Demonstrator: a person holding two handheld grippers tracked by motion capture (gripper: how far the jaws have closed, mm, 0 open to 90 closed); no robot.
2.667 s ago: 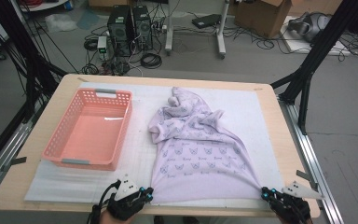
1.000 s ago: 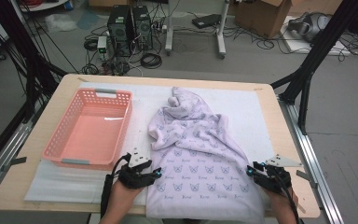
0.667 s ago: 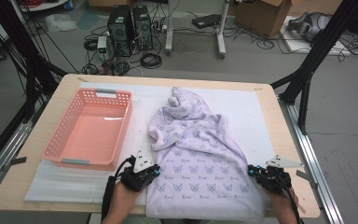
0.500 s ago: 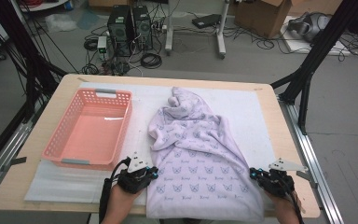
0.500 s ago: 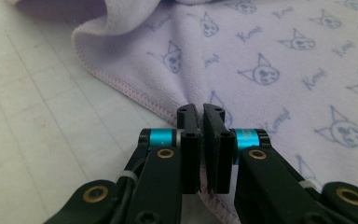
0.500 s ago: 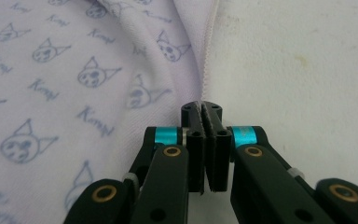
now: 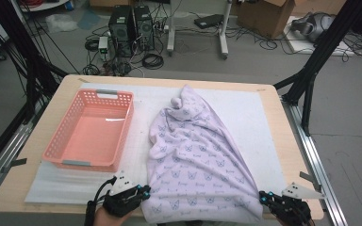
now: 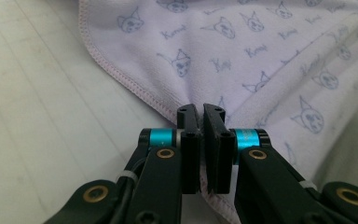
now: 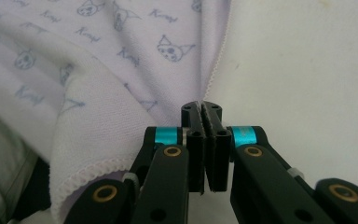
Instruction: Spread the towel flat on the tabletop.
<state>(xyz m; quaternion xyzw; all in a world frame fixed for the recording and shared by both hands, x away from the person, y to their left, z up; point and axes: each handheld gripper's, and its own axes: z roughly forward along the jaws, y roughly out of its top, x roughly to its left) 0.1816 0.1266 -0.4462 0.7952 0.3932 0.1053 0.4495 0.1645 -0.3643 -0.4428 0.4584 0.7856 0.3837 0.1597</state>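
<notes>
Towel (image 7: 195, 160) pinned at both near corners on the bench (image 7: 283, 136).
Left gripper (image 8: 201, 112) and right gripper (image 9: 202, 109) each pinch a hem corner, likely to stretch it flat beside the basket (image 7: 118, 96).

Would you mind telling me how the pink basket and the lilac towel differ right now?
The basket is rigid, pink and untouched; the towel is soft, lilac with a cat print, and pinched at its near corners by the left gripper and right gripper. The basket sits left, the towel centre. Both rest on the white mat.
</notes>
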